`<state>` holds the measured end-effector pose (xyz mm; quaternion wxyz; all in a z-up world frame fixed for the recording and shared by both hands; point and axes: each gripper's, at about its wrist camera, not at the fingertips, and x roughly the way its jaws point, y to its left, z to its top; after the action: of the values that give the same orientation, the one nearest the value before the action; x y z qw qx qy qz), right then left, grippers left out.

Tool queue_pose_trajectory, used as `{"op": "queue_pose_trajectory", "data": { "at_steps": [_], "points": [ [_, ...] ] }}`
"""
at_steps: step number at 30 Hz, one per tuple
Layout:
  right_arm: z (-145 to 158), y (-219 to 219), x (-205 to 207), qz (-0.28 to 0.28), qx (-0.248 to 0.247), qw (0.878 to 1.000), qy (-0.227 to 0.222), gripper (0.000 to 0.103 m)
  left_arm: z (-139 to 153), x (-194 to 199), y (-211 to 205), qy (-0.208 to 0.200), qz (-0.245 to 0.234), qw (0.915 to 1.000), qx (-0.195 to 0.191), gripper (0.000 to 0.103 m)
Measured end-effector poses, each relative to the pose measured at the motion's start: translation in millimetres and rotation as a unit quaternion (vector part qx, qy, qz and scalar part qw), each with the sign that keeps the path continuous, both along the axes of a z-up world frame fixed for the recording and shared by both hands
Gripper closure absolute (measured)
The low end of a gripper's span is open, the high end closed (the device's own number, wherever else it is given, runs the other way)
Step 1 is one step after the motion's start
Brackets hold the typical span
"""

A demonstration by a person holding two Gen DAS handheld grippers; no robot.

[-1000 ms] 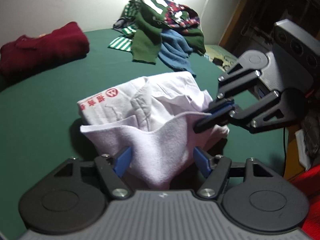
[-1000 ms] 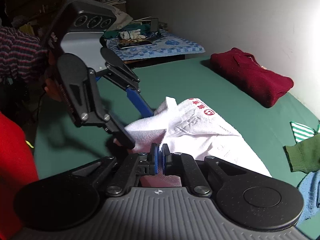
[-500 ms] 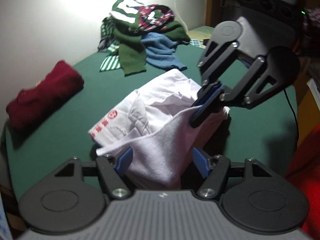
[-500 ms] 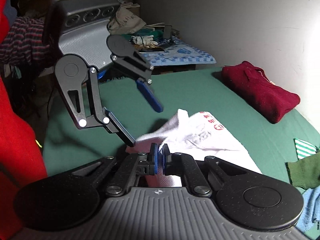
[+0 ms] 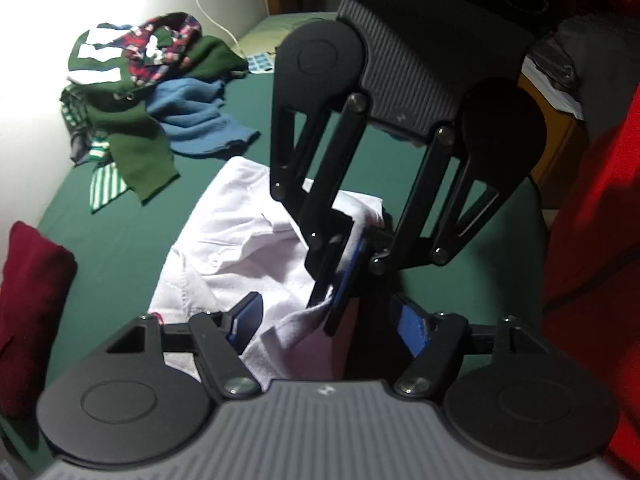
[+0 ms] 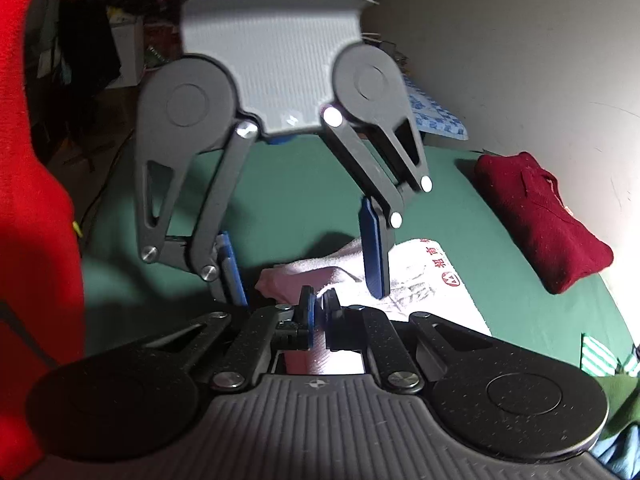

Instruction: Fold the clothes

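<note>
White shirt (image 5: 240, 232): half-folded; right gripper (image 6: 319, 312) fingers pinching its edge; left gripper (image 5: 328, 320) fingers opening, unclamped. Maroon sweater (image 6: 540, 216): folded. Clothes pile (image 5: 148, 92): unfolded.

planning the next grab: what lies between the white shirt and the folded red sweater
Only bare green table cover separates the white shirt from the red sweater, as the right wrist view shows.

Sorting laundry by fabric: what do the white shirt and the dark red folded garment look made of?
White shirt: thin woven cloth, probably cotton, matte, with sharp creases and stitched seams. Dark red folded garment: thicker knit, perhaps wool or acrylic; its surface looks soft and fuzzy.
</note>
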<state>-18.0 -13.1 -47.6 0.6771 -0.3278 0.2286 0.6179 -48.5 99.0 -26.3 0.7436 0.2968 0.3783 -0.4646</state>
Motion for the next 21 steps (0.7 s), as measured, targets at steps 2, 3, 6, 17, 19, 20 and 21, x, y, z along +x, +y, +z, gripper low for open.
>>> {"op": "queue_pose_trajectory", "data": {
  "at_steps": [2, 3, 6, 17, 19, 20, 21],
  "points": [
    [2, 0, 5, 0.000, -0.003, 1.000, 0.008, 0.097, -6, 6, 2, 0.007, 0.006, 0.9999, 0.009, 0.038],
    [3, -1, 9, -0.004, -0.004, 1.000, 0.022, 0.095, -9, 9, 4, 0.012, 0.013, 0.9998, 0.012, 0.051],
    [8, -10, 27, -0.041, 0.027, 0.997, 0.061, 0.083, -20, 10, 11, 0.018, 0.043, 0.9988, 0.013, 0.071],
    [-14, 32, 108, -0.126, 0.053, 0.983, 0.121, 0.062, -25, -15, 32, 0.035, 0.146, 0.9871, -0.054, 0.070],
    [-22, 49, 116, -0.106, 0.017, 0.986, 0.130, 0.062, -28, -16, 32, 0.035, 0.160, 0.9850, -0.054, 0.070],
    [-26, 56, 120, -0.093, -0.005, 0.986, 0.137, 0.065, -29, -17, 33, 0.034, 0.167, 0.9839, -0.053, 0.070],
    [-26, 60, 122, -0.076, -0.025, 0.987, 0.141, 0.069, -29, -19, 35, 0.032, 0.174, 0.9828, -0.052, 0.070]
  ]
}}
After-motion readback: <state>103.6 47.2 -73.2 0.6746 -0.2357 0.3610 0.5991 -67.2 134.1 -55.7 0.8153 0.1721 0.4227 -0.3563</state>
